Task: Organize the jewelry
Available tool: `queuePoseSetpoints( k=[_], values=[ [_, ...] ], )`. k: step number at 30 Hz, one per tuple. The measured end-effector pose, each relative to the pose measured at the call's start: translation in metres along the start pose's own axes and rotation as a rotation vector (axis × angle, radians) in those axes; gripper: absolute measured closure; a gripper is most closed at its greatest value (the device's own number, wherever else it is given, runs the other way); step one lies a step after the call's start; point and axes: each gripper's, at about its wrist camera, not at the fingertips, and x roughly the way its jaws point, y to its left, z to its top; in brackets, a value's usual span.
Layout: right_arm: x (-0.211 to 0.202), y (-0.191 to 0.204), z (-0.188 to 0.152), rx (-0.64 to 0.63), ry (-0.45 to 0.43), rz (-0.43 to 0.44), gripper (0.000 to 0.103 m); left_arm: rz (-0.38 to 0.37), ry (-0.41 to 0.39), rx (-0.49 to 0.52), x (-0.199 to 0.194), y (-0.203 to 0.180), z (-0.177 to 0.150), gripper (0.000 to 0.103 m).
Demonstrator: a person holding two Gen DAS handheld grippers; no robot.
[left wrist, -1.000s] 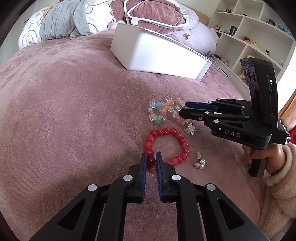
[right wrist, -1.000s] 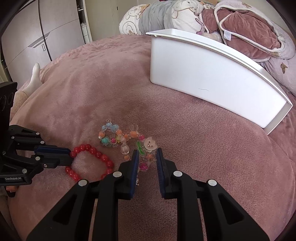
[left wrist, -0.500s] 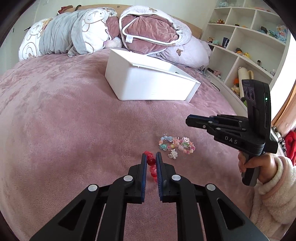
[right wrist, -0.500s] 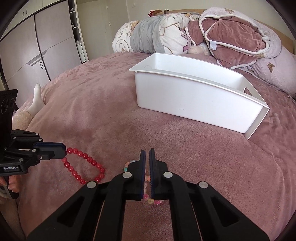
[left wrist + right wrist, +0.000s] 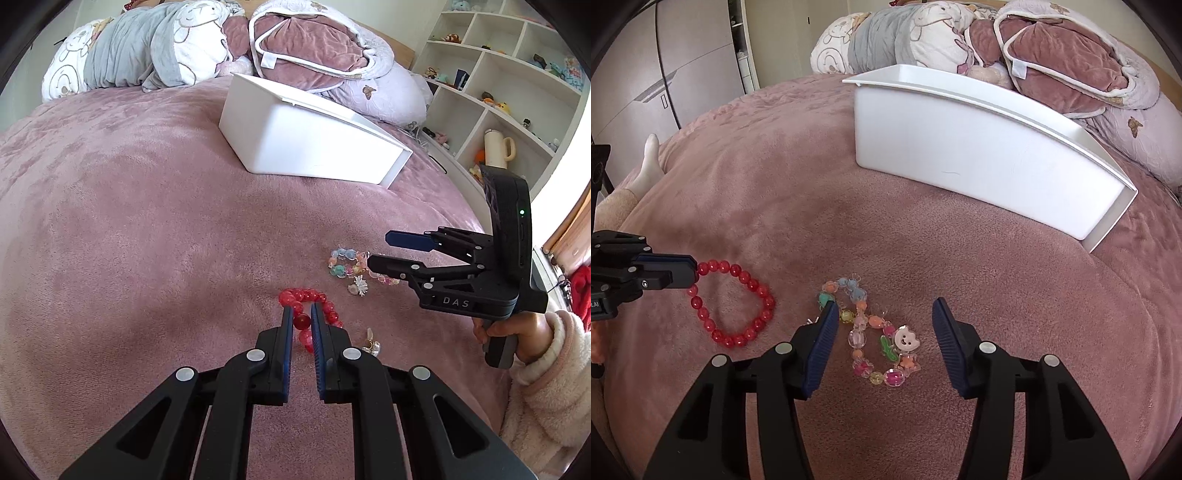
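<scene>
My left gripper is shut on a red bead bracelet, which hangs from its fingertips just above the pink blanket; it also shows in the right wrist view. My right gripper is open, its jaws wide apart over a multicoloured bead bracelet with a bear charm, which lies on the blanket. That bracelet also shows in the left wrist view, under the right gripper. A white plastic bin stands beyond the jewelry.
A small flower-shaped piece and a pearl earring lie on the blanket near the red bracelet. Pillows and a folded quilt are behind the bin. Shelves stand to the right of the bed.
My right gripper has opened wide and the multicoloured bracelet now lies on the blanket below it. My left gripper still holds the red bracelet and has come lower.
</scene>
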Motion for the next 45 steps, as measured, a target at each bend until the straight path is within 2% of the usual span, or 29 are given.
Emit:
queuePoseSetpoints(
  k=[3, 5, 6, 8, 9, 10, 20, 33, 45],
  values=[
    [0.016, 0.003, -0.007, -0.021, 0.069, -0.012, 0.057, 0.000, 0.006, -0.002, 0.001, 0.000, -0.002, 0.088],
    [0.019, 0.006, -0.009, -0.033, 0.073, -0.016, 0.059, 0.001, 0.011, -0.008, 0.004, 0.002, -0.003, 0.088],
    [0.019, 0.006, -0.008, -0.034, 0.075, -0.008, 0.066, 0.001, 0.014, -0.011, 0.005, 0.003, -0.004, 0.088],
    [0.017, 0.008, -0.007, -0.036, 0.070, -0.010, 0.068, 0.001, 0.018, -0.013, 0.007, 0.004, -0.005, 0.088],
    [0.016, 0.008, -0.006, -0.036, 0.063, -0.008, 0.075, -0.001, 0.019, -0.015, 0.007, 0.004, -0.005, 0.088],
    [0.014, 0.007, -0.006, -0.030, 0.057, -0.006, 0.077, -0.003, 0.018, -0.016, 0.008, 0.004, -0.004, 0.088],
    [-0.016, -0.015, 0.008, 0.063, -0.050, 0.033, 0.077, -0.075, -0.057, -0.060, -0.007, 0.002, 0.026, 0.088],
    [-0.072, -0.032, 0.048, 0.088, -0.206, 0.036, 0.077, -0.091, -0.117, 0.008, -0.027, -0.015, 0.077, 0.088],
    [-0.101, -0.072, 0.113, 0.088, -0.286, 0.016, 0.077, -0.063, -0.156, 0.113, -0.027, -0.038, 0.157, 0.088]
  ],
)
